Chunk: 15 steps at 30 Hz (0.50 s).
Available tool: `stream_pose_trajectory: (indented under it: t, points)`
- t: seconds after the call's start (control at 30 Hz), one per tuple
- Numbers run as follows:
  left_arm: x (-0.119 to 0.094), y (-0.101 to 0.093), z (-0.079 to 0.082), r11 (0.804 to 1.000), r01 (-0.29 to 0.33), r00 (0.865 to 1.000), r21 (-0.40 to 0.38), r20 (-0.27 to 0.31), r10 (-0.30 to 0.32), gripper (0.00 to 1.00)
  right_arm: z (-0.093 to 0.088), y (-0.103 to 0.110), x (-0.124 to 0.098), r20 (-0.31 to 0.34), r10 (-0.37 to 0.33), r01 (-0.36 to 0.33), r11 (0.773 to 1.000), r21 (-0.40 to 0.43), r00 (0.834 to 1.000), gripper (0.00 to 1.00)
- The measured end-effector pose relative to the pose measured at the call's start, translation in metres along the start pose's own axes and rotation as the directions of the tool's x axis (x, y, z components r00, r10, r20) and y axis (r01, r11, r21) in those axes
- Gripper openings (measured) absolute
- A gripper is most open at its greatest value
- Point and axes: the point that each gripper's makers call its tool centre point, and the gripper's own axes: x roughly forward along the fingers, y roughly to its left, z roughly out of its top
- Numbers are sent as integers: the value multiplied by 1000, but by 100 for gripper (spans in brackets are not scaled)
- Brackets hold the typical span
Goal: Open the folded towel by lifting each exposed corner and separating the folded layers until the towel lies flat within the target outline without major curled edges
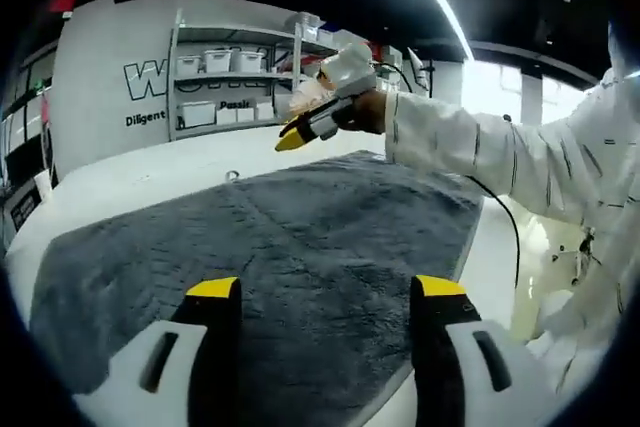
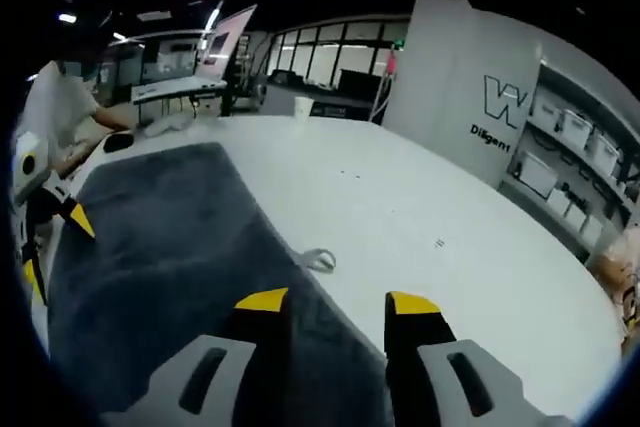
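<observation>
We see the grey towel [image 1: 270, 247] lying spread across the white table [image 1: 130, 177], and it looks flat over nearly all its area, so we judge the unfolding largely done; whether it sits inside a target outline we cannot tell, since no outline shows. In the right gripper view its long edge runs close beside a small white tag or loop [image 2: 318, 260] resting on the table just off the cloth.

Both tools are held clear of the fabric, probably so the layers can settle without being dragged. The left gripper [image 1: 328, 289] hovers low over the near edge of the towel, its jaws spread wide with nothing between them. The right gripper [image 2: 338, 301] hangs above the towel's edge, jaws likewise apart and empty. In the left gripper view it rides high over the far side, gripped by a hand [image 1: 368, 110] at the end of a white sleeve [image 1: 470, 142] reaching in level.

Behind stand shelves with white bins [image 1: 218, 60].
</observation>
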Motion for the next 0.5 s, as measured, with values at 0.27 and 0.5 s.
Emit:
stream_pose_trajectory:
  t: [0.27, 0.5]
  points:
    - [4, -19, -2, 999, 28, 1000, 38, -9, -28, 65, 2, 34, 32, -3, -4, 5, 962, 273, 1000, 24]
    - [7, -22, -5, 999, -9, 1000, 36, 6, 9, 62, 0, 52, 43, -8, -97, 92, 911, 403, 995, 31]
